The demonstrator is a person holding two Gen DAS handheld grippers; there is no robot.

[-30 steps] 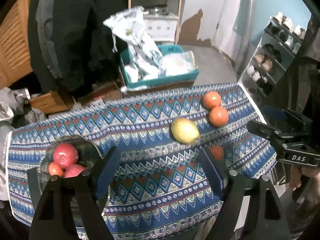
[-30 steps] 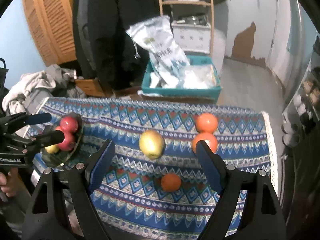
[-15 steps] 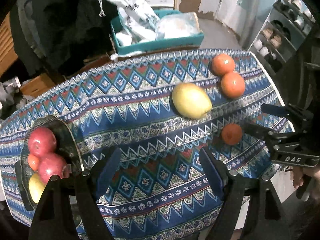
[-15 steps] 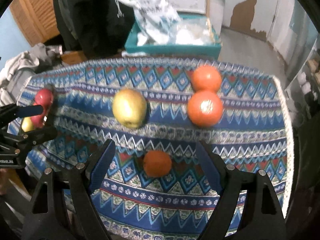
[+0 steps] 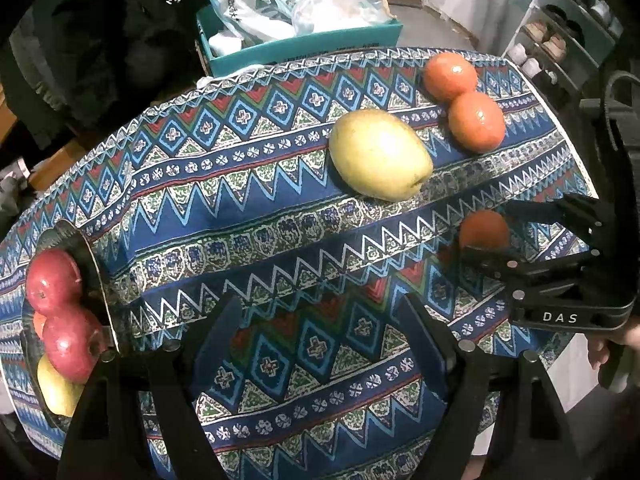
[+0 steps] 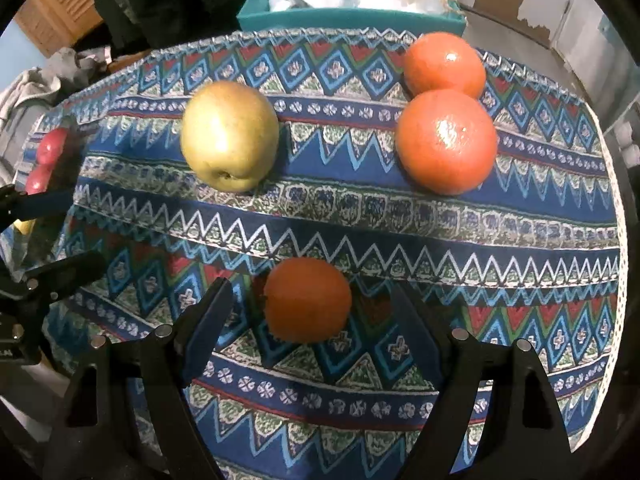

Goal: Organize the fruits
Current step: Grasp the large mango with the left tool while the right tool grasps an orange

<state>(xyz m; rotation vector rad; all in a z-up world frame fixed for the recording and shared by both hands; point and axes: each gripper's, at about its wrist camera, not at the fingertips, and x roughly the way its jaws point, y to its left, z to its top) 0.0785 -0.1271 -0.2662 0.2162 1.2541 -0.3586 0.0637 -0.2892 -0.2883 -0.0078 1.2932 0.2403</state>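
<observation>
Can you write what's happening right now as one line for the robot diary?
right gripper: open, around small orange | left gripper: open, empty | bowl: holds apples | cloth: yellow apple, two oranges

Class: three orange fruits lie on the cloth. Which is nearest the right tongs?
The small orange, lying alone between the open right tongs; the other two touch, farther back.

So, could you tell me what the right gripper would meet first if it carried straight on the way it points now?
Most likely the small orange: it sits on the cloth between the open fingers of the right gripper, just ahead. Depth is hard to judge through the fisheye.
</observation>
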